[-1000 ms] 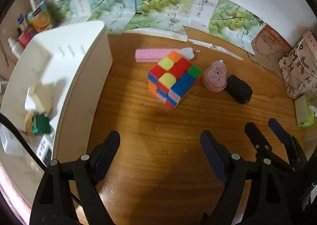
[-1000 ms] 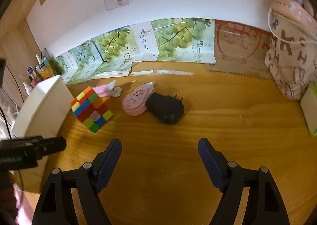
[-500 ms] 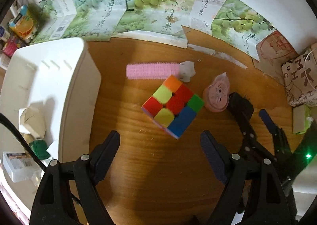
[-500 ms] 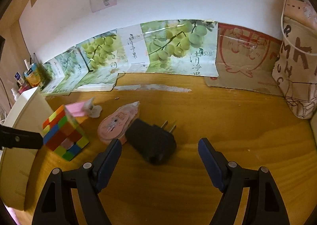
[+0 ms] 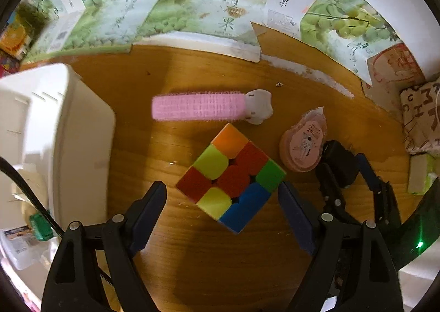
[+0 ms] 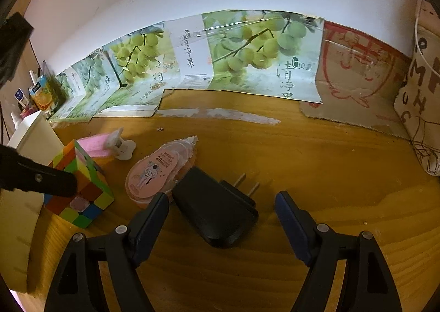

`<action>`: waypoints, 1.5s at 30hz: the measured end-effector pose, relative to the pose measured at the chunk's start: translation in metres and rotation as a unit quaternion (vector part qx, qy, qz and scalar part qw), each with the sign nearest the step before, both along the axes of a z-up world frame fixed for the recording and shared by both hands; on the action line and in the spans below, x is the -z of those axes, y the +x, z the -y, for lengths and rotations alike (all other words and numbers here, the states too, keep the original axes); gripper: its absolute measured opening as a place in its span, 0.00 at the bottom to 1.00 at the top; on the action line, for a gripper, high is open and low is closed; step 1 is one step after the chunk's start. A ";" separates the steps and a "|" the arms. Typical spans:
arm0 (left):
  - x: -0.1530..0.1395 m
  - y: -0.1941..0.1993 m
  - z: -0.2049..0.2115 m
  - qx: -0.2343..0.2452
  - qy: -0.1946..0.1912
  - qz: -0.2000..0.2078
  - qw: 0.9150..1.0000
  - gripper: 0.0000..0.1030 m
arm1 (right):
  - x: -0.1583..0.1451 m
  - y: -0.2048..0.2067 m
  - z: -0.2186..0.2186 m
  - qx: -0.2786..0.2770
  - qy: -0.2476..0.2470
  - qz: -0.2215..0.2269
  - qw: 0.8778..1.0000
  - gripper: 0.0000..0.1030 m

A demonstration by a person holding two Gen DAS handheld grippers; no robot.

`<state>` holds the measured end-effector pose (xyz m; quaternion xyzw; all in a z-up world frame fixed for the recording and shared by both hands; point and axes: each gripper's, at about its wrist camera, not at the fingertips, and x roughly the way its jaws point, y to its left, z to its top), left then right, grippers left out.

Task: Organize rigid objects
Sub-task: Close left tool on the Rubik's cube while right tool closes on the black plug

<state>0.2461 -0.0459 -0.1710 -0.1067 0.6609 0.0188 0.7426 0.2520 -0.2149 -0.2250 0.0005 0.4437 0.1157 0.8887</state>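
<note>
A multicoloured puzzle cube (image 5: 231, 178) lies on the wooden table, and my left gripper (image 5: 222, 196) points straight down over it, open, with the cube's near half between the fingers and a gap on each side. A black plug adapter (image 6: 216, 209) with two prongs lies between the fingers of my open right gripper (image 6: 221, 211), untouched. Beside the adapter lies a pink correction-tape dispenser (image 6: 155, 174) (image 5: 304, 147). A pink hair roller with a white clip (image 5: 209, 108) lies behind the cube. In the right wrist view the left gripper's finger (image 6: 38, 177) hides part of the cube (image 6: 79, 188).
A white storage box (image 5: 55, 141) holding small items stands at the left. Printed grape cartons (image 6: 192, 64) and brown cardboard (image 6: 357, 78) line the back wall. A patterned paper bag (image 6: 423, 108) stands at the right. Bottles and cartons (image 6: 35, 94) crowd the far left corner.
Both grippers have come forward and down: the left now straddles the cube, the right now straddles the black adapter. Neither jaw width changed and no object moved.
</note>
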 end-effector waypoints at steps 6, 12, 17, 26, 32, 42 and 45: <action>0.012 0.012 0.003 0.003 -0.008 -0.021 1.000 0.83 | 0.002 0.001 -0.005 -0.002 -0.021 -0.001 1.000 0.78; 0.023 0.022 0.004 -0.008 -0.006 -0.045 0.999 0.83 | 0.004 0.001 -0.014 -0.004 -0.054 -0.001 0.999 0.77; 0.031 0.030 -0.001 -0.022 -0.023 -0.056 0.998 0.82 | 0.002 0.001 -0.012 -0.006 -0.048 0.003 0.999 0.65; 0.037 0.040 0.004 -0.019 -0.001 -0.066 0.998 0.80 | 0.001 0.000 -0.013 -0.007 -0.050 0.005 0.999 0.60; 0.033 0.040 0.017 -0.013 0.005 -0.071 0.997 0.80 | 0.000 -0.002 -0.011 -0.022 -0.050 0.006 0.998 0.59; 0.037 0.035 0.011 -0.023 -0.021 -0.088 0.996 0.79 | -0.005 -0.012 -0.007 -0.055 -0.055 0.005 0.997 0.59; 0.038 0.028 0.015 -0.020 -0.026 -0.091 0.995 0.79 | -0.008 -0.015 -0.004 -0.055 -0.053 0.007 0.997 0.59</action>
